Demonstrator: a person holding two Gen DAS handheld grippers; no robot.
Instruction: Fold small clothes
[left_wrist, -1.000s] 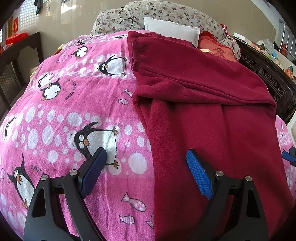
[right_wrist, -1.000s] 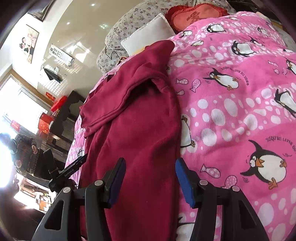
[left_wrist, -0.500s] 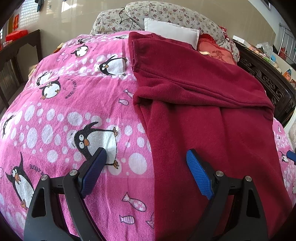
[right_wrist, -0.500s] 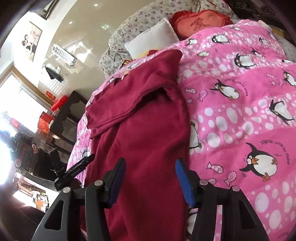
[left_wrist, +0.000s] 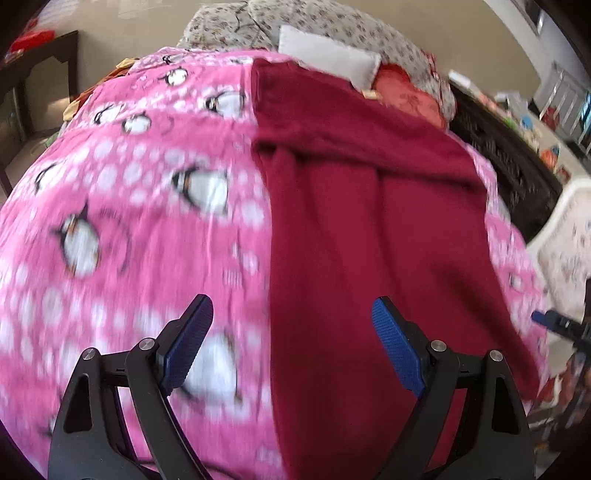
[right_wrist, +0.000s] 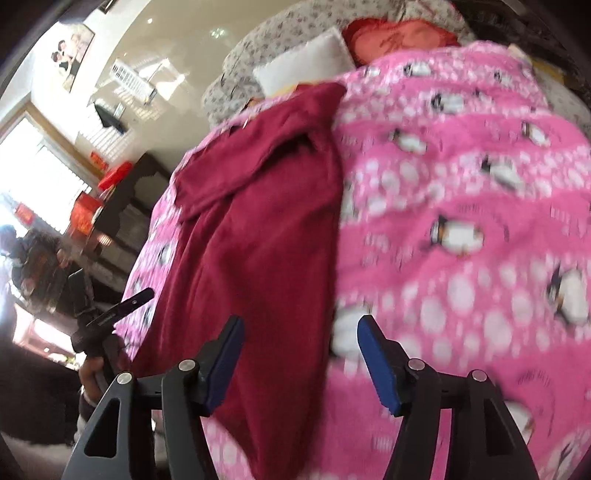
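Note:
A dark red fleece garment (left_wrist: 369, 229) lies flat and lengthwise on the pink penguin bedspread (left_wrist: 122, 229), its far part folded across itself. My left gripper (left_wrist: 291, 343) is open and empty above the garment's near left edge. My right gripper (right_wrist: 299, 354) is open and empty above the garment's (right_wrist: 258, 236) near right edge. The right gripper shows at the right edge of the left wrist view (left_wrist: 561, 325). The left gripper shows at the left of the right wrist view (right_wrist: 114, 314). Both views are blurred.
Floral pillows (left_wrist: 332, 33), a white cushion (left_wrist: 328, 59) and a red cushion (left_wrist: 406, 92) lie at the bed's head. Dark carved wooden furniture (left_wrist: 506, 155) stands along the right side. A dark cabinet (right_wrist: 122, 206) stands beyond the bed's left side.
Both grippers have pulled back toward the foot of the bed and risen, so more of the garment and bed shows. Both stay open.

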